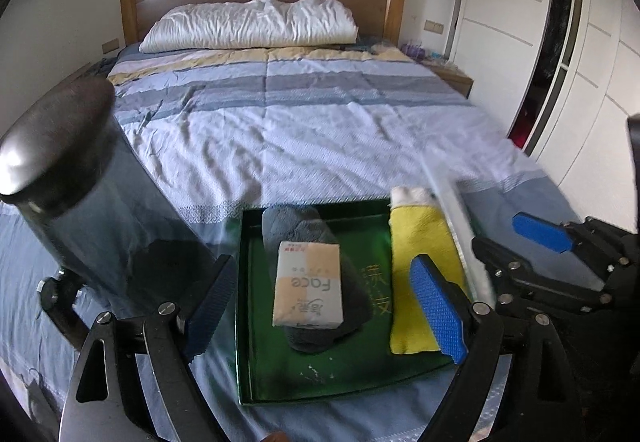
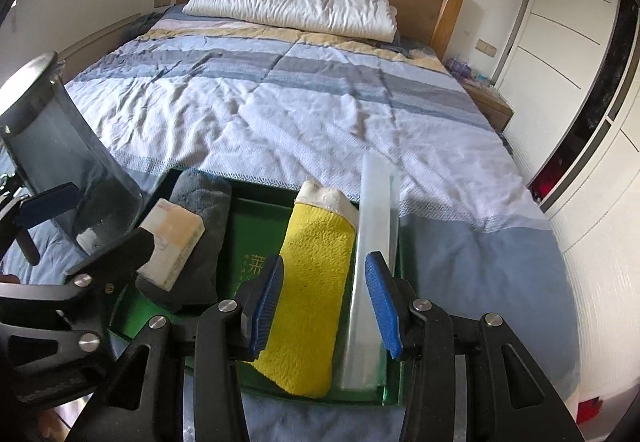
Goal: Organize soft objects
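Left claw (image 1: 326, 304): jaws spread wide, blue pads facing each other, nothing pressed between them; angled downward. Right claw (image 2: 326, 302): jaws parted about halfway, pads clear of any contact, nothing gripped; also angled downward. The two claws sit side by side, close together, each visible at the edge of the other's wrist view.

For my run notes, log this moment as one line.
left gripper: open, empty | right gripper: open, empty | green tray: grey towel, tissue pack, yellow cloth | on bed
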Available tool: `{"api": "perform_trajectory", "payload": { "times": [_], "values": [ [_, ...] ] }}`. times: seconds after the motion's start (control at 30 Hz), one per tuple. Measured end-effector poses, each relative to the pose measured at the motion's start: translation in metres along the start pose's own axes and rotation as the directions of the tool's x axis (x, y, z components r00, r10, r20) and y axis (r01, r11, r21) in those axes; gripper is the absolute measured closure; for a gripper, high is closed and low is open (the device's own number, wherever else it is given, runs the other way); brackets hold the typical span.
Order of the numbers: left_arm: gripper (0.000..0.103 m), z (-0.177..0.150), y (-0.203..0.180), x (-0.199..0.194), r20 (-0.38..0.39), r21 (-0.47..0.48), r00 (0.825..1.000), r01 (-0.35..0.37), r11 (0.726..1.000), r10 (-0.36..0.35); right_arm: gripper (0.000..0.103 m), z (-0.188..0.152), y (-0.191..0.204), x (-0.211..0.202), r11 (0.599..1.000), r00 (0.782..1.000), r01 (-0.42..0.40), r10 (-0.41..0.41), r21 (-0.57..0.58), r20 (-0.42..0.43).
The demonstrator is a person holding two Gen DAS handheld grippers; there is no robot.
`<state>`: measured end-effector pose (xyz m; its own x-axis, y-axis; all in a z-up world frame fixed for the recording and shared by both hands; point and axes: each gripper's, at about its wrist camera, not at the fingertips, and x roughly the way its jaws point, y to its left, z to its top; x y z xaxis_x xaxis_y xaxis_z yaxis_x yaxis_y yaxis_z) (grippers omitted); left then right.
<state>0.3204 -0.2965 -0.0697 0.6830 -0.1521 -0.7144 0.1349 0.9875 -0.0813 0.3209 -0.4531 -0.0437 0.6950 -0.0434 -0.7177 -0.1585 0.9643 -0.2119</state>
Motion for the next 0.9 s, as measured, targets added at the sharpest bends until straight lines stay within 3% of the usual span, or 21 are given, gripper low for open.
{"api": "perform_trajectory", "payload": {
  "times": [0.3,0.5,0.9],
  "values": [
    [0.019,0.003,0.026,-0.060,0.018,-0.051,0.999,0.042,0.998,-0.041,0.060,-0.005,0.008,-0.051,1.000,0.999,-0.015,0.014,0.013,0.036],
    [0.019,-0.011,0.051,-0.109,0.042,-0.054,0.999,0.034,0.998,-0.031,0.060,-0.024,0.026,-0.105,0.999,0.997,-0.034,0.033,0.005,0.069],
    [0.019,-0.076,0.109,-0.199,0.075,-0.028,0.996,-0.048,0.998,0.050,0.059,-0.083,0.094,-0.215,0.996,0.992,-0.078,0.081,-0.032,0.094]
  ]
}}
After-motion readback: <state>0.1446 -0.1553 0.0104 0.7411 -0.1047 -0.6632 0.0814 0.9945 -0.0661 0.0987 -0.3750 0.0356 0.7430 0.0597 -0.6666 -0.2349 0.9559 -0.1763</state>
